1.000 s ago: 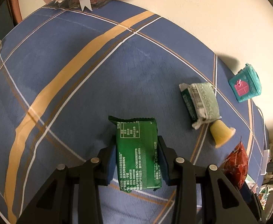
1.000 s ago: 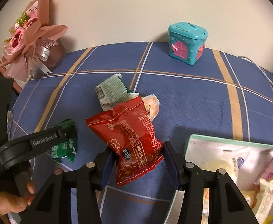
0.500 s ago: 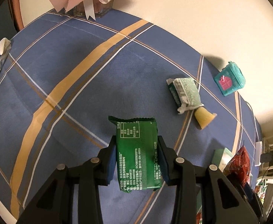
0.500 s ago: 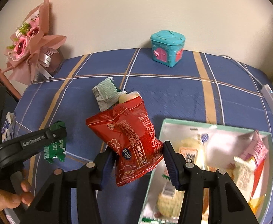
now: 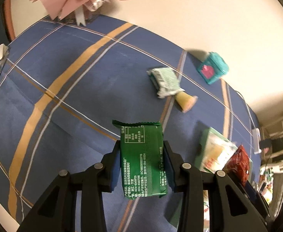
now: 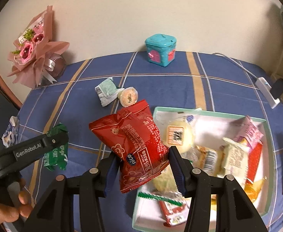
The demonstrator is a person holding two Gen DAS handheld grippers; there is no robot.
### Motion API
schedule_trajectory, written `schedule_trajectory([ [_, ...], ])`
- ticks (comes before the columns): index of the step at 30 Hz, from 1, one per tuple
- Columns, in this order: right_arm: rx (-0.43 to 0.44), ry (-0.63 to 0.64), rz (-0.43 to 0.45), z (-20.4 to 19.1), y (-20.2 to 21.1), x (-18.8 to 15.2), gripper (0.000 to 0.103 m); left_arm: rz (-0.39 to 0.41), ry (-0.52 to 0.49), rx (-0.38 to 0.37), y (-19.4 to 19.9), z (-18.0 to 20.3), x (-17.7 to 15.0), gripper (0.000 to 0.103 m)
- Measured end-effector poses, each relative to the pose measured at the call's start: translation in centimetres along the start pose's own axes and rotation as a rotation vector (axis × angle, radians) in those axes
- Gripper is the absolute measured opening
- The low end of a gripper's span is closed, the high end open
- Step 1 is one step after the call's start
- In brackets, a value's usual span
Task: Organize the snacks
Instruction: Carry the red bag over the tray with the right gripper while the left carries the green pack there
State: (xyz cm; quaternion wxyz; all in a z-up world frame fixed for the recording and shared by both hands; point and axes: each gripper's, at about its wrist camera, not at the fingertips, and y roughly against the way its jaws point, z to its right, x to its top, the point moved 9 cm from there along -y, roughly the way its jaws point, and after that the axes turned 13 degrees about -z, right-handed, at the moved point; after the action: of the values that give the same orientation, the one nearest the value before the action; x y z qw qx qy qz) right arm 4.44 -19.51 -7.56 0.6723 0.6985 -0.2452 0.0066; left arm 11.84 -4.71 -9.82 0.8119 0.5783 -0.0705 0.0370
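My left gripper is shut on a green snack packet and holds it above the blue checked tablecloth; it also shows in the right wrist view. My right gripper is shut on a red snack bag, held over the left edge of the mint-green tray, which holds several snacks. The tray and red bag show at the right in the left wrist view. A pale green packet and a jelly cup lie on the cloth behind.
A teal toy house box stands at the back by the wall. A pink flower bouquet stands at the back left. A blue-white wrapper lies at the left table edge. A white charger and cable lie at the right.
Both grippers have moved right with their snacks. The right gripper with the red bag now hangs over the tray's left edge; more of the tray shows in both views.
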Motion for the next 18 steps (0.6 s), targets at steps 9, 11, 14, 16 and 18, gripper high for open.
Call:
schedule_trajectory([
  [9, -0.026, -0.098, -0.014, 4.6, 1.0, -1.4, 0.053, -0.029, -0.101, -0.051, 0.1, 4.2, -2.8, 0.041],
  [11, -0.031, -0.122, -0.016, 6.0, 1.2, -1.5, 0.053, -0.032, -0.118, -0.049, 0.0, 5.0, -3.1, 0.041],
  [14, -0.037, -0.180, -0.021, 8.6, 1.5, -1.8, 0.053, -0.043, -0.151, -0.060, -0.2, 6.7, -3.8, 0.041],
  [16, -0.039, -0.214, -0.021, 10.0, 1.6, -2.0, 0.053, -0.049, -0.175, -0.065, -0.3, 7.6, -4.3, 0.041],
  [18, -0.045, -0.251, -0.019, 11.8, 1.9, -2.2, 0.053, -0.053, -0.205, -0.063, -0.4, 8.6, -4.8, 0.041],
])
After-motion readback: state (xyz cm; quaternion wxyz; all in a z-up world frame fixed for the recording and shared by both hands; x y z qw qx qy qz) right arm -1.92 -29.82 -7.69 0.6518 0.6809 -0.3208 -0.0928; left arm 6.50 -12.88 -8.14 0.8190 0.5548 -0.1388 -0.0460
